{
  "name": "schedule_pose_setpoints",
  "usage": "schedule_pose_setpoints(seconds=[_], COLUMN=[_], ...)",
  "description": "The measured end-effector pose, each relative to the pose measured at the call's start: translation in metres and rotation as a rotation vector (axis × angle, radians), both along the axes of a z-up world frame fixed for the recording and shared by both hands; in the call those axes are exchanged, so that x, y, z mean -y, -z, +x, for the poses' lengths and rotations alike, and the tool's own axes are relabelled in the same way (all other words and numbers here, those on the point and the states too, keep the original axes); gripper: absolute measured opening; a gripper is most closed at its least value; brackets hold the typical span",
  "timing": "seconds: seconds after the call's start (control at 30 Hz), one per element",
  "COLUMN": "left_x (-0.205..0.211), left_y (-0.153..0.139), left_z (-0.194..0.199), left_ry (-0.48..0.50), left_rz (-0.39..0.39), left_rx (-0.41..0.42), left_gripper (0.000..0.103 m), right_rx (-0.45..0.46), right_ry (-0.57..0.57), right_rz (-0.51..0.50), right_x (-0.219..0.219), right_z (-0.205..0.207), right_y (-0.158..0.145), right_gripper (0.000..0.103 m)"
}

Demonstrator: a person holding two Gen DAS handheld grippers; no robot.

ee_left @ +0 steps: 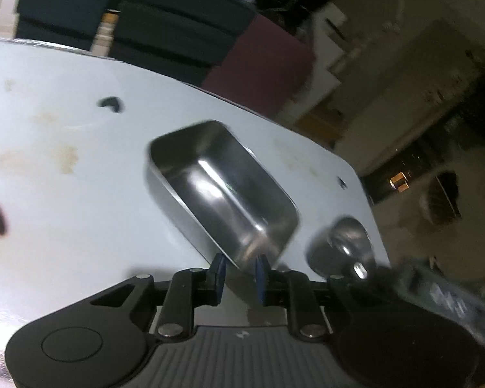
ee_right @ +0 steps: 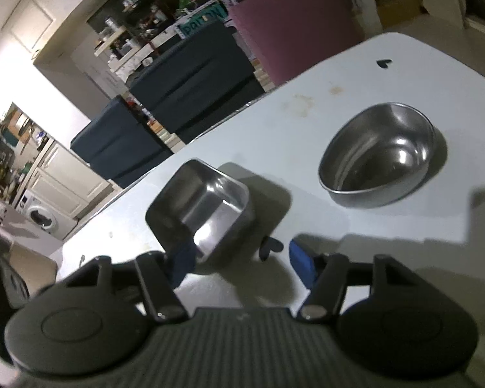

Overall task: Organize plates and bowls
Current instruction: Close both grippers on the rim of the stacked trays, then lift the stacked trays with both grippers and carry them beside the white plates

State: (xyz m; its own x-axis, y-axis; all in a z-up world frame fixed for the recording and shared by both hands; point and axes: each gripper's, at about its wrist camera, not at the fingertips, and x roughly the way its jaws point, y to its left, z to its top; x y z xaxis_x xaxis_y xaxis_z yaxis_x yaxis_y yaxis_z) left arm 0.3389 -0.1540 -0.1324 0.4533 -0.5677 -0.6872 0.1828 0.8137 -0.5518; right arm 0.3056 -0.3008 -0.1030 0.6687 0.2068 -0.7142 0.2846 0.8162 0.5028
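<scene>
In the left wrist view my left gripper [ee_left: 241, 273] is shut on the near corner of a rectangular steel tray [ee_left: 221, 190], which is tilted above the white table [ee_left: 64, 161]. A small round steel bowl [ee_left: 341, 247] lies to its right near the table's edge. In the right wrist view my right gripper [ee_right: 242, 263] is open and empty, low over the table [ee_right: 307, 119]. A small square steel bowl [ee_right: 199, 208] sits just beyond its left finger [ee_right: 182, 263]. A larger round steel bowl [ee_right: 378, 168] stands farther right.
Black heart marks [ee_left: 111, 103] dot the tabletop. Dark blue storage bins [ee_right: 190, 84] and a maroon block [ee_right: 294, 22] stand beyond the table's far edge. The table's rounded corner [ee_left: 355, 174] is close to the small round bowl.
</scene>
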Motion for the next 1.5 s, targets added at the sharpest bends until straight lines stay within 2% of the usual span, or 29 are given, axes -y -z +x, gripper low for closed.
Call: schedule_pose_setpoints(seconds=[0.17,0.23,0.27,0.3,0.43,0.53,0.67,0.73,0.87,0.93,0.97,1.07,1.23,1.3,1.4,1.5], left_x=[-0.003,-0.009,-0.011,-0.012,-0.009,-0.006,-0.012,-0.015,-0.018,-0.02,-0.02,-0.021,-0.019,-0.018,-0.016,-0.02], left_y=[-0.011,-0.017,-0.02,-0.023,-0.026,-0.021,-0.017,-0.016,-0.014,-0.013,-0.012,-0.008,-0.001,0.0,-0.001,-0.004], left_z=[-0.003,0.002,0.005,0.009,0.024,0.034,0.04,0.042,0.043,0.042,0.042,0.041,0.035,0.035,0.032,0.028], left_ry=[0.013,-0.002,-0.011,-0.016,0.002,0.022,0.014,0.02,0.037,0.04,0.042,0.058,0.082,0.087,0.089,0.084], left_rz=[0.069,0.109,0.137,0.164,0.307,0.382,0.411,0.406,0.399,0.378,0.371,0.339,0.311,0.314,0.345,0.348], left_rx=[0.081,0.128,0.158,0.192,0.289,0.3,0.293,0.288,0.284,0.279,0.274,0.221,0.18,0.177,0.198,0.209], left_gripper=[0.026,0.038,0.049,0.055,0.056,0.056,0.056,0.056,0.055,0.054,0.048,0.022,0.02,0.01,0.006,0.005], right_rx=[0.004,0.002,0.001,0.005,0.024,0.032,0.011,-0.004,-0.032,-0.034,-0.032,-0.031,-0.023,-0.023,-0.016,-0.002], right_ry=[0.086,0.11,0.116,0.121,0.126,0.096,0.061,0.033,0.012,0.011,0.019,0.037,0.011,-0.008,-0.016,-0.041], right_rz=[0.013,0.032,0.048,0.061,0.122,0.076,0.001,0.002,-0.058,-0.08,-0.086,-0.087,-0.09,-0.092,-0.109,-0.143], right_x=[0.009,0.013,0.014,0.014,0.01,-0.002,-0.014,-0.017,-0.017,-0.014,-0.011,-0.003,-0.004,-0.007,-0.011,-0.014], right_z=[-0.003,-0.003,-0.002,-0.002,-0.001,0.005,0.018,0.022,0.023,0.022,0.021,0.02,0.018,0.02,0.021,0.022], right_y=[0.004,0.008,0.01,0.012,0.013,0.013,0.018,0.022,0.024,0.026,0.027,0.029,0.031,0.033,0.033,0.031], right_gripper=[0.06,0.055,0.054,0.053,0.052,0.052,0.052,0.046,0.033,0.033,0.033,0.027,0.012,0.011,0.011,0.011])
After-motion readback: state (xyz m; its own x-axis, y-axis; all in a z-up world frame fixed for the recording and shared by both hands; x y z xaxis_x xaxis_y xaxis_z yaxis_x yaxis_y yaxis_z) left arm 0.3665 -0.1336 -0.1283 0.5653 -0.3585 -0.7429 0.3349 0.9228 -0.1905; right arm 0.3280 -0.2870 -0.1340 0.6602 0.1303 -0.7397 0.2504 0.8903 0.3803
